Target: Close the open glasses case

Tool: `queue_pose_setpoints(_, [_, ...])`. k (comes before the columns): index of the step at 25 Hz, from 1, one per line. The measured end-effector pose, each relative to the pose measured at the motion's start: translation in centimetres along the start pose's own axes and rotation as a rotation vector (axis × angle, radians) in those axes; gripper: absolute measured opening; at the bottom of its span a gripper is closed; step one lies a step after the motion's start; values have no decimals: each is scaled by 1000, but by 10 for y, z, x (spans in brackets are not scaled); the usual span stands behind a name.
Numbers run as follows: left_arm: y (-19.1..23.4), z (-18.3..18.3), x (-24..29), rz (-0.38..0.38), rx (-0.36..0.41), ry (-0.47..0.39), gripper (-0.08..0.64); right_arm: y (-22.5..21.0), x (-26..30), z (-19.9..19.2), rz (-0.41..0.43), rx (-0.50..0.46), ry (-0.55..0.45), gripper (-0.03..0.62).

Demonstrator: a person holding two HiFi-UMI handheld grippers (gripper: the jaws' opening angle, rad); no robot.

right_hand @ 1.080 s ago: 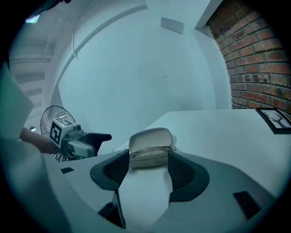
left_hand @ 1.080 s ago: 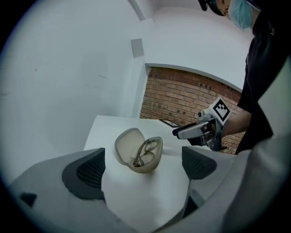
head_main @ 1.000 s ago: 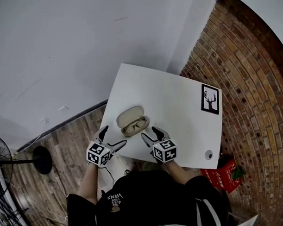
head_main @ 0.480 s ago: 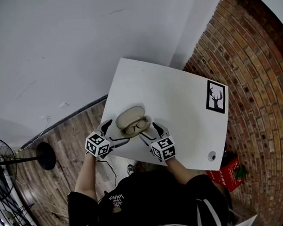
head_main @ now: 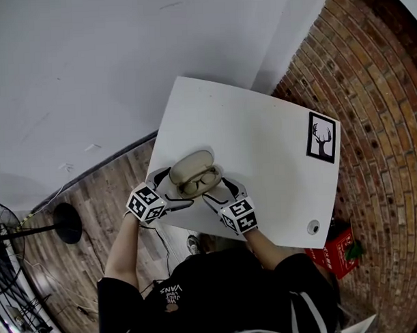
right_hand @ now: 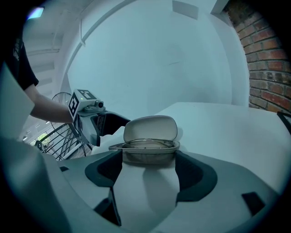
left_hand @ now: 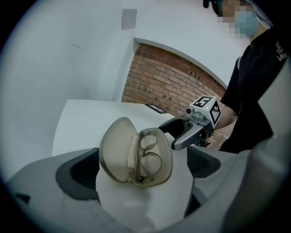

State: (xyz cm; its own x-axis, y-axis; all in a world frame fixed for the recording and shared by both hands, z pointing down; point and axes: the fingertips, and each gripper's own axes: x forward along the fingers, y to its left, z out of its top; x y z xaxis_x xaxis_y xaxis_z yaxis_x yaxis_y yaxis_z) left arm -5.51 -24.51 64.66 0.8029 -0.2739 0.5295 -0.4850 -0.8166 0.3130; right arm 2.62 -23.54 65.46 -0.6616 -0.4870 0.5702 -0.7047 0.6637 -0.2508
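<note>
A beige glasses case [head_main: 195, 172] lies open near the front edge of the white table [head_main: 262, 147], its lid up and a pair of glasses [head_main: 202, 180] in its base. My left gripper [head_main: 171, 189] reaches in from the left, and in the left gripper view the case [left_hand: 136, 157] sits between its wide-open jaws. My right gripper [head_main: 220, 191] comes from the right, with the case [right_hand: 150, 142] at the tips of its open jaws. Both sets of jaws have just spread wider. No pad presses on the case.
A black-framed deer picture [head_main: 321, 137] lies at the table's far right and a small round object [head_main: 308, 227] at its near right corner. A brick wall [head_main: 376, 88] runs along the right. A red box [head_main: 334, 251] and a fan [head_main: 9, 231] stand on the wooden floor.
Both grippers have moved forward and down from the table's front edge to flank the case. Their jaws stand wider than before. The case has not moved.
</note>
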Motion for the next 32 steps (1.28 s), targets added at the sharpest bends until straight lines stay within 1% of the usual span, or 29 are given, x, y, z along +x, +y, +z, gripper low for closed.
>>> queue_pose_setpoints(5, [-14, 5, -7, -20, 34, -12, 595, -1, 2, -6, -6, -13, 25, 348])
queue_pose_setpoints(9, [-28, 5, -11, -33, 94, 1, 595, -1, -1, -12, -25, -7, 42, 348])
queue_pose_setpoints(11, [-35, 5, -12, -38, 130, 16, 595, -1, -3, -11, -37, -1, 38, 348])
queue_pose_setpoints(15, [-50, 5, -16, -44, 172, 14, 595, 1, -13, -8, -57, 22, 14, 347])
queue_pose_setpoints(19, [-68, -5, -14, -43, 274, 52, 595, -2, -26, -6, -91, 54, -18, 336])
queue_pose_setpoints(22, [-82, -12, -12, -59, 323, 79, 595, -8, -33, -3, -123, 75, -43, 330])
queue_pose_setpoints(25, [-95, -22, -8, -73, 353, 106, 595, -15, -40, -2, -139, 121, -70, 326])
queue_pose_setpoints(32, [-111, -46, 2, -90, 382, 182, 594, -37, -44, 3, -192, 221, -114, 307])
